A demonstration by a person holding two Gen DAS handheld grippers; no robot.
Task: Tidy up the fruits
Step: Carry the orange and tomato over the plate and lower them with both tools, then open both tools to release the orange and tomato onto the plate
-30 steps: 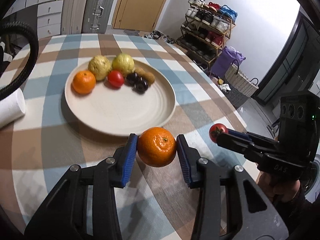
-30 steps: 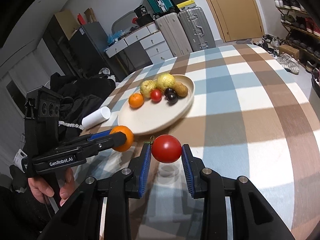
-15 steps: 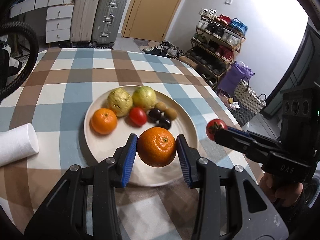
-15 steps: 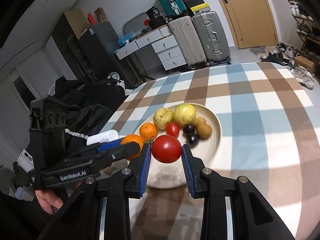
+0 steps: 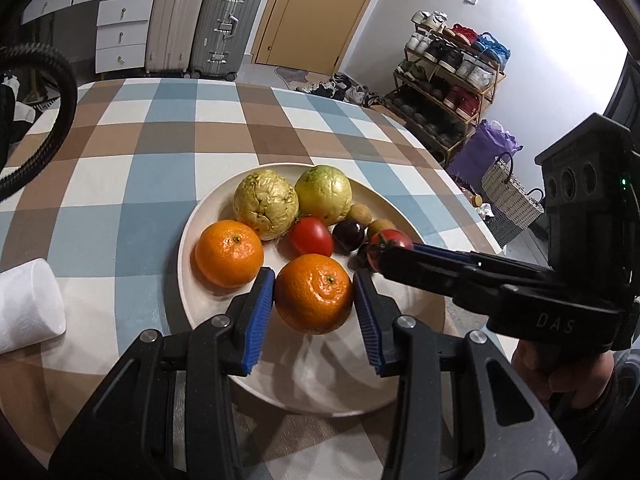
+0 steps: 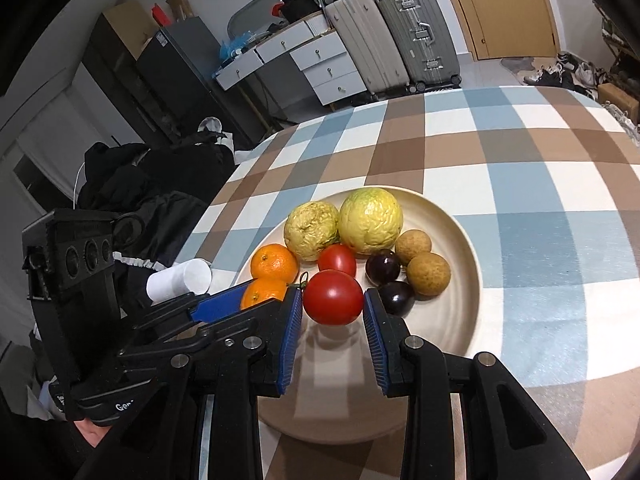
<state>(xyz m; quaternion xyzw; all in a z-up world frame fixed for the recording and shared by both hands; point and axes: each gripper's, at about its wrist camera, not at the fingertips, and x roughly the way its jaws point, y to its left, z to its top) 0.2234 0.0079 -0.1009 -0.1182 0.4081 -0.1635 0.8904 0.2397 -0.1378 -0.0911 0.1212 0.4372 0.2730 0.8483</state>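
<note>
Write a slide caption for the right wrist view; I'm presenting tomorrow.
Right claw carries a tomato over the fruit plate.

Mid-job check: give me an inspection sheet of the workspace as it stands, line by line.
Surface: round table with blue, brown and white checked cloth.
Job's things: cream round plate holds one orange, one red tomato, two yellow-green wrinkled fruits, two dark plums, two small brown fruits.
Clutter: white paper roll lying beside the plate.
Grippers: left hand-held gripper clamps a second orange over the plate; right hand-held gripper clamps a second red tomato over the plate.
Cables: black corrugated hose at table edge.
Surroundings: suitcases, drawers, door, shoe rack.
</note>
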